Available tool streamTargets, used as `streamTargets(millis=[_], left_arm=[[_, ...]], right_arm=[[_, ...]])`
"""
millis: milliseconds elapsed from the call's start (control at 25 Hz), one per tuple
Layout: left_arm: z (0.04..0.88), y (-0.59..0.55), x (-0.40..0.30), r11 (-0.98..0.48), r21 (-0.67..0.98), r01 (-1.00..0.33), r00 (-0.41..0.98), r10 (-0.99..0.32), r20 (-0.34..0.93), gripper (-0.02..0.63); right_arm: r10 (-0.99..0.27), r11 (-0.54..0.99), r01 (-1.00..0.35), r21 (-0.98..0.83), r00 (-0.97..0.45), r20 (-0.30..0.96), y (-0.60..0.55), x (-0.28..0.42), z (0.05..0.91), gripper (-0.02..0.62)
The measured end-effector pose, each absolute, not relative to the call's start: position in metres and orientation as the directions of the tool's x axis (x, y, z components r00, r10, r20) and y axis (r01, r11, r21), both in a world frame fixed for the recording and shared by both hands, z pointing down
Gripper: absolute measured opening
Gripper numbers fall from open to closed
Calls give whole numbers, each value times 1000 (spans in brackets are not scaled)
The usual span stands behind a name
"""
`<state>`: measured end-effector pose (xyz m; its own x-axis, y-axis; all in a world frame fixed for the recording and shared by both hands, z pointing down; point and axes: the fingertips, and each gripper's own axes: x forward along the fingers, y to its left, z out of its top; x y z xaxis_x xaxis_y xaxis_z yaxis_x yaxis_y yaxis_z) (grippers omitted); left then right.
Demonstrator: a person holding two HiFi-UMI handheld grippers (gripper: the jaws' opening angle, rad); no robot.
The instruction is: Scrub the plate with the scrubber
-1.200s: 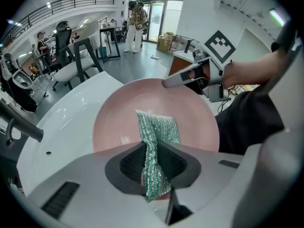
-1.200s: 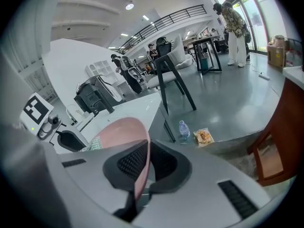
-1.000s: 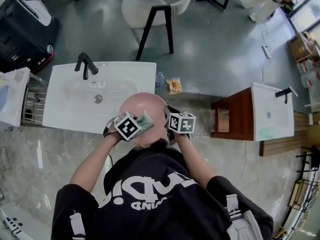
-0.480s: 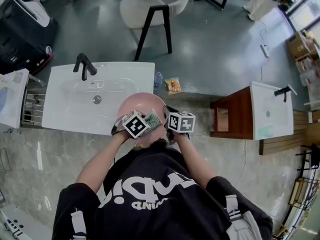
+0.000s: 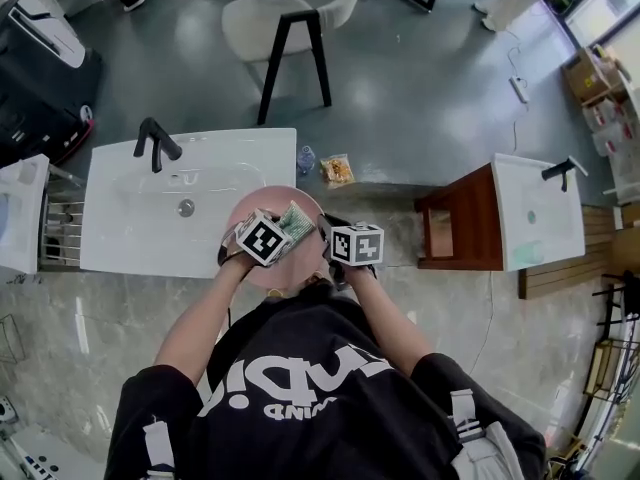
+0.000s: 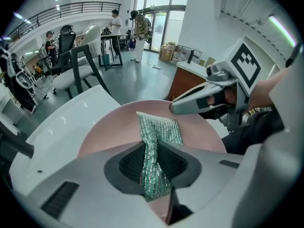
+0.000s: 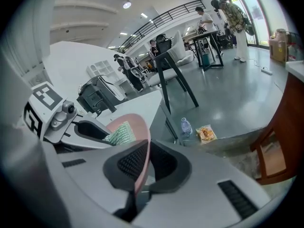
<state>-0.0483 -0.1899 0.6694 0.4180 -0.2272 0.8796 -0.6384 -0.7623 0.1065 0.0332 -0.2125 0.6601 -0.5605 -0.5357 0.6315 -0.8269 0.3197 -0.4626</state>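
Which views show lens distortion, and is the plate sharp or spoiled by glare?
Both gripper views: strong fisheye, black corners, bent lines. Head view: milder bending toward the edges, sheen on the floor. Left gripper view: plate and scrubber sharp, evenly lit, without glare.

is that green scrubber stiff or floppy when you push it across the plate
Probably floppy: the scrubber pinches into a narrow fold inside the left tool and fans out against the pink plate. Its knitted mesh looks light and likely grippy, not slippery.

Plate [image 5: 257, 200] largely covered from overhead
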Motion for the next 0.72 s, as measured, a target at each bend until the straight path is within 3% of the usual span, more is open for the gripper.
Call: streamTargets(millis=[720], left_arm=[[662, -246, -102, -700, -27, -714, 299, -339, 892, 84]], right_arm=[[-544, 339, -831, -441, -556, 628, -214, 34, 658, 28]])
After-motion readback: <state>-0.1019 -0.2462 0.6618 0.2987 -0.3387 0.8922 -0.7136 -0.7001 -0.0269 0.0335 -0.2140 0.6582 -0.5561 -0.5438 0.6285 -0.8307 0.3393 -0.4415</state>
